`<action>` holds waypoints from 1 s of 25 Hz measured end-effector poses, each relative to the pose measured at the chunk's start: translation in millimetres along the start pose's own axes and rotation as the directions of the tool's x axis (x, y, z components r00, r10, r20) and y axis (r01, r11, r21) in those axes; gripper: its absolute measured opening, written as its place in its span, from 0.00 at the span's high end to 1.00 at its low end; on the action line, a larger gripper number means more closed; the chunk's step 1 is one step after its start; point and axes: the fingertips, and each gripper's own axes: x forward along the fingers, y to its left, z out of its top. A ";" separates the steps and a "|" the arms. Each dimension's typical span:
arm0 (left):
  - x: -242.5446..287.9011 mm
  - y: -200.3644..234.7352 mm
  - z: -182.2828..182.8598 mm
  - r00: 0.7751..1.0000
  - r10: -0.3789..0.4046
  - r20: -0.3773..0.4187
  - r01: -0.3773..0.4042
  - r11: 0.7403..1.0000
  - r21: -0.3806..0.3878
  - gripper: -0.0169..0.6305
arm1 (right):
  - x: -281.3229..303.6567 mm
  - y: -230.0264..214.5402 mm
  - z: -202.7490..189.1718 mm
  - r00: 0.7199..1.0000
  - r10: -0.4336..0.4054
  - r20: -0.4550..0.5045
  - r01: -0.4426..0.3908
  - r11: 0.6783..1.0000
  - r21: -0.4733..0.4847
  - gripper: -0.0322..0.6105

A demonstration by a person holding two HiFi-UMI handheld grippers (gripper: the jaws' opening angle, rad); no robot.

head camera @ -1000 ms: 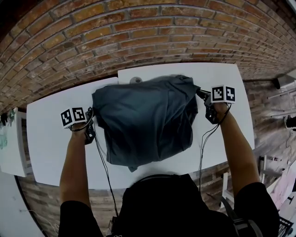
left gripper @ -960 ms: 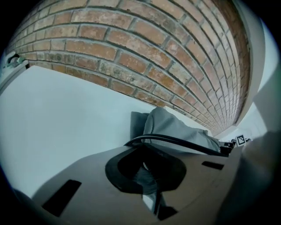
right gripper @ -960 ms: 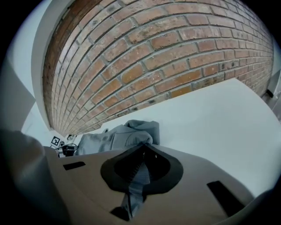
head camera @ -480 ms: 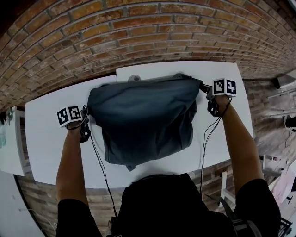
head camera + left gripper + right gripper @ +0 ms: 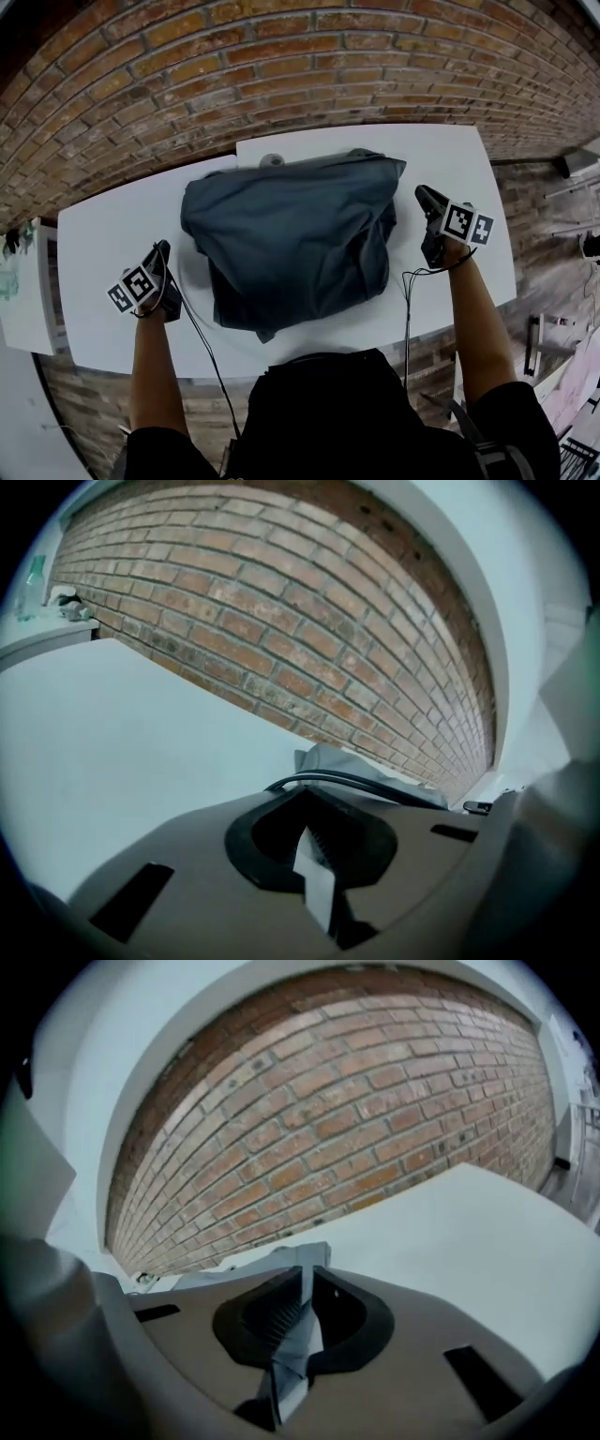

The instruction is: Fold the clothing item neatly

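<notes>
A dark grey-blue garment (image 5: 291, 239) lies folded over on the white table (image 5: 103, 234), its upper edge near the brick wall. My left gripper (image 5: 163, 250) is off its lower left side, apart from the cloth, jaws shut with nothing in them. In the left gripper view (image 5: 314, 846) a pale fold of the garment (image 5: 328, 761) shows beyond the jaws. My right gripper (image 5: 423, 195) hangs to the right of the garment, clear of its upper right corner. Its jaws have just been opening, and no cloth is between them in the right gripper view (image 5: 302, 1302).
A brick wall (image 5: 281, 66) runs along the table's far edge. A small grey round thing (image 5: 274, 160) sits just behind the garment. A second white surface (image 5: 19, 291) stands at the far left. Cables trail from both grippers toward the person.
Both grippers have left the garment's upper corners and drawn back toward the person, the left one farther. The garment has settled flat on the table.
</notes>
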 end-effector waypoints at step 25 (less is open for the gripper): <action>-206.6 -83.5 -53.6 0.922 -0.194 0.335 0.099 0.955 0.280 0.98 | -191.8 217.9 -58.9 0.886 0.225 0.405 -0.100 0.946 -0.308 0.95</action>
